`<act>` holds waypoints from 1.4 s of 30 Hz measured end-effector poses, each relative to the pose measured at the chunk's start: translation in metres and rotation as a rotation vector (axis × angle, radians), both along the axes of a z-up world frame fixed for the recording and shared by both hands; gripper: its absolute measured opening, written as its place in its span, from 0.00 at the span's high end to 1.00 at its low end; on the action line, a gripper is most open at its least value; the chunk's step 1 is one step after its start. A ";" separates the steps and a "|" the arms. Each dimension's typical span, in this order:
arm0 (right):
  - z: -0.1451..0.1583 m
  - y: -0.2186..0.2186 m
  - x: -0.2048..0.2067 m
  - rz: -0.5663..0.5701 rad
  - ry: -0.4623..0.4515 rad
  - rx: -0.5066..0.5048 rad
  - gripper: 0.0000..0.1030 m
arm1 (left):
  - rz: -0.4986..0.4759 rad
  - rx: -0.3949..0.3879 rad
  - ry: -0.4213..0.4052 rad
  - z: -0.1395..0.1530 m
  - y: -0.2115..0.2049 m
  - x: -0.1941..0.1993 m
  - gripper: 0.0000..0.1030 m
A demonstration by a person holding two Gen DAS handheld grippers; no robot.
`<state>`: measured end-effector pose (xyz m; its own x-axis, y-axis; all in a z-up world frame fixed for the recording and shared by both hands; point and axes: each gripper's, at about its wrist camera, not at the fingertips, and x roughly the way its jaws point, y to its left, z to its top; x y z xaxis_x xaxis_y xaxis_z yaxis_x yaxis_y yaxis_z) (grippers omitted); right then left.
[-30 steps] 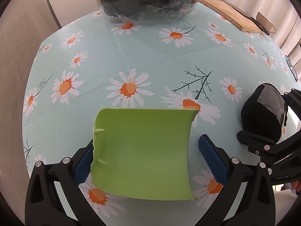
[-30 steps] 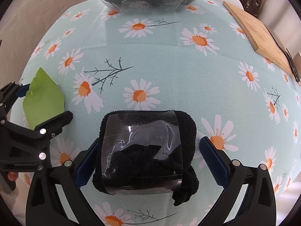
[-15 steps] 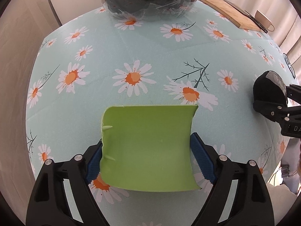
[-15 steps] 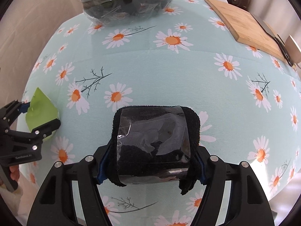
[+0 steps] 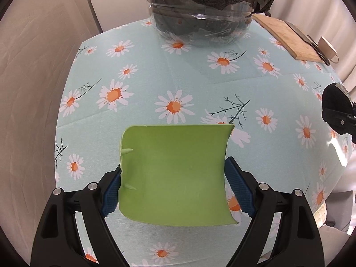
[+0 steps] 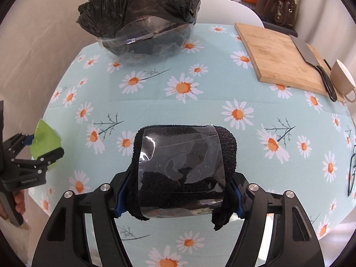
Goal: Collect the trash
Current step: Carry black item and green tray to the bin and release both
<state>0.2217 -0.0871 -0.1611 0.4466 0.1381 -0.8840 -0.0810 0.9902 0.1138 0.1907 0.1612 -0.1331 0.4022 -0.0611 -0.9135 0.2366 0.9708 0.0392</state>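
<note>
My left gripper (image 5: pixel 175 191) is shut on a curved green plastic scoop (image 5: pixel 173 173) and holds it above the daisy tablecloth (image 5: pixel 200 84). My right gripper (image 6: pixel 178 193) is shut on a black cloth bundle wrapped in clear tape (image 6: pixel 182 166), also lifted off the table. The scoop shows at the left of the right wrist view (image 6: pixel 45 142); the black bundle shows at the right edge of the left wrist view (image 5: pixel 336 102). A clear bowl lined with a black trash bag (image 5: pixel 204 15) stands at the table's far side, also in the right wrist view (image 6: pixel 142 29).
A wooden cutting board (image 6: pixel 280 55) with a knife (image 6: pixel 316 66) lies at the far right, a beige cup (image 6: pixel 342 80) beside it. Eyeglasses (image 6: pixel 351 169) lie at the right edge. A beige wall (image 5: pixel 33 89) runs along the left.
Both grippers closed on their objects and lifted them off the table, pulling back and up. The view now takes in more of the table and the bowl.
</note>
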 end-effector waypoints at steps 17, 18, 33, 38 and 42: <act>0.069 -0.054 -0.011 0.123 -0.147 0.064 0.36 | 0.089 0.056 -0.116 0.071 -0.037 -0.005 0.19; 0.074 -0.057 -0.013 0.127 -0.165 0.065 0.36 | 0.099 0.061 -0.123 0.074 -0.038 -0.005 0.19; 0.125 -0.092 -0.003 0.192 -0.324 0.047 0.36 | 0.125 0.034 -0.215 0.137 -0.048 0.000 0.19; 0.138 -0.089 0.018 0.182 -0.350 0.055 0.36 | 0.068 0.070 -0.251 0.154 -0.058 0.020 0.19; 0.151 -0.083 0.039 0.166 -0.371 0.041 0.36 | 0.013 0.042 -0.276 0.168 -0.062 0.043 0.19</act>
